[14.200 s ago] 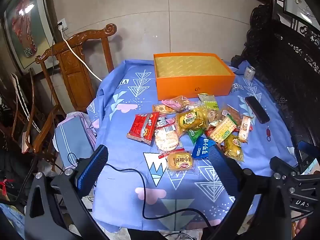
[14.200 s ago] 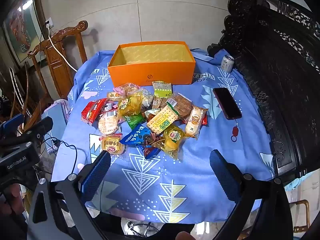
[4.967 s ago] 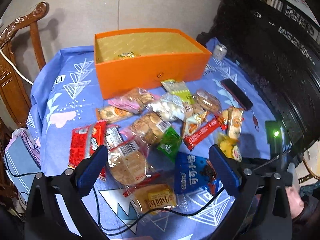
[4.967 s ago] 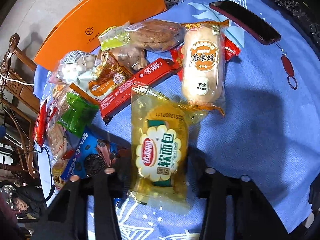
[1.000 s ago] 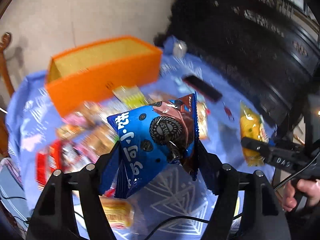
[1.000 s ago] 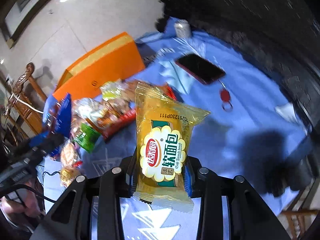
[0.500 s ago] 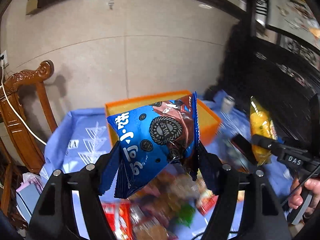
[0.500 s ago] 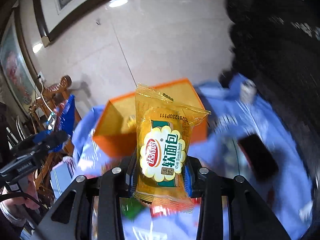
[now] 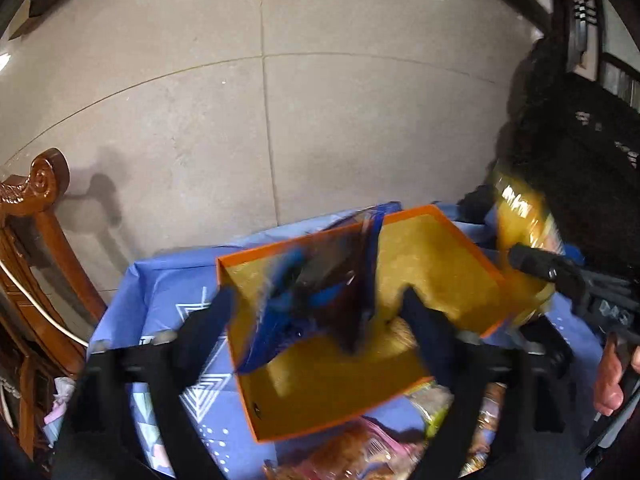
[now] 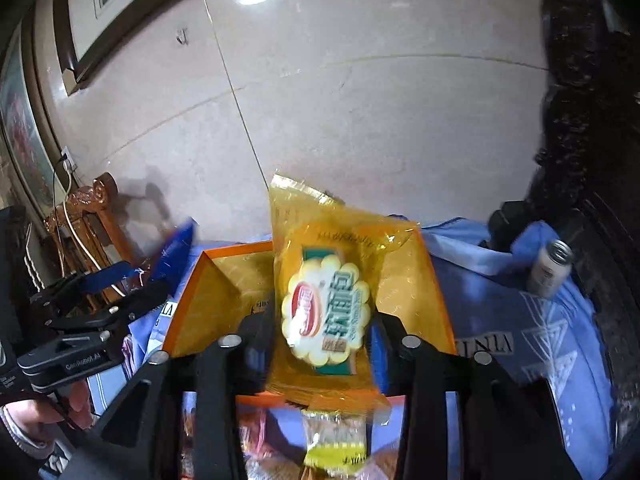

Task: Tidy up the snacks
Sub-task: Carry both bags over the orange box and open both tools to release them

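My left gripper (image 9: 320, 312) is open over the orange box (image 9: 404, 400). The blue cookie bag (image 9: 316, 292) is blurred between its spread fingers, tumbling toward the box's yellow inside. My right gripper (image 10: 320, 340) hangs over the same box (image 10: 404, 280). The yellow soft-bread packet (image 10: 326, 308) sits tilted between its fingers, which stand slightly apart from it. The right gripper with that packet (image 9: 520, 232) also shows at the right of the left wrist view. The left gripper (image 10: 120, 280) shows at the left of the right wrist view.
Loose snack packets lie on the blue tablecloth (image 9: 168, 292) in front of the box (image 10: 336, 436). A small can (image 10: 550, 268) stands at the back right. A wooden chair (image 9: 36, 248) is at the left, dark carved furniture (image 9: 580, 160) at the right.
Both grippers moved forward over the orange box. The left jaws opened and let go of the blue bag, which is dropping. The yellow packet has tilted and the right jaws have loosened.
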`<state>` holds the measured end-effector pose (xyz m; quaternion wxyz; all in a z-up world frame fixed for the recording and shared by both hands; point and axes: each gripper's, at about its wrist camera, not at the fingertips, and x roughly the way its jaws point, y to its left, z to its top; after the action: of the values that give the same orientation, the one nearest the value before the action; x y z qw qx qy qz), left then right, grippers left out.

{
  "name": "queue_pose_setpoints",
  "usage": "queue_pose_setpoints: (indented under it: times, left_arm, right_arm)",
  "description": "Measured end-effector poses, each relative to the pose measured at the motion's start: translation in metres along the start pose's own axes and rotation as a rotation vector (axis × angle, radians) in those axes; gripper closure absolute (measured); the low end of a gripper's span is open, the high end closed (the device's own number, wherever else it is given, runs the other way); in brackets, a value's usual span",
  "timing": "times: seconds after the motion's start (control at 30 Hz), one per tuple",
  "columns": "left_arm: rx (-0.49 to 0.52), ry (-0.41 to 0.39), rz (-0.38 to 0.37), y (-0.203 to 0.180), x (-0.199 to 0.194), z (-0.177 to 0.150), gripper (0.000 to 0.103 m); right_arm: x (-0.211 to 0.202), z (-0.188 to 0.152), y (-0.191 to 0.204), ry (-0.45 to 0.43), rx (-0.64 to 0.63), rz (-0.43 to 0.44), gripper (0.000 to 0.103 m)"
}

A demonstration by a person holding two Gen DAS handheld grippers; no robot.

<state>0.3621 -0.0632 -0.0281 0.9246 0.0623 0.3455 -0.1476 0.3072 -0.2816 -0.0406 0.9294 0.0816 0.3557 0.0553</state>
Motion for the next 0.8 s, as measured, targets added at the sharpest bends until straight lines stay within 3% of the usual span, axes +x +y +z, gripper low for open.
queue_pose_setpoints:
  times: [0.03,0.2,0.33,0.57,0.8]
  left_arm:
    - [-0.018,-0.007,0.021,0.002,-0.001,0.004,0.004]
    - [-0.071,-0.043,-0.015,0.011,-0.028,-0.002,0.004]
    - [-0.090,-0.016,-0.018,0.016,-0.044,-0.023,0.004]
    - [-0.151,0.031,-0.020,0.016,-0.080,-0.085,0.004]
    - [-0.178,0.105,0.000,0.020,-0.107,-0.159,0.004]
  right_arm:
    - [-0.001,0.003,0.000,-0.013,0.001,-0.015,0.018]
    - [-0.031,-0.004,-0.003,-0.060,-0.004,0.001,0.018]
    - [-0.057,-0.027,-0.009,-0.051,0.007,0.000,0.018]
    - [-0.097,-0.108,-0.027,0.001,0.055,-0.081,0.018]
    - [-0.087,-0.215,-0.070,0.164,0.258,-0.190,0.020]
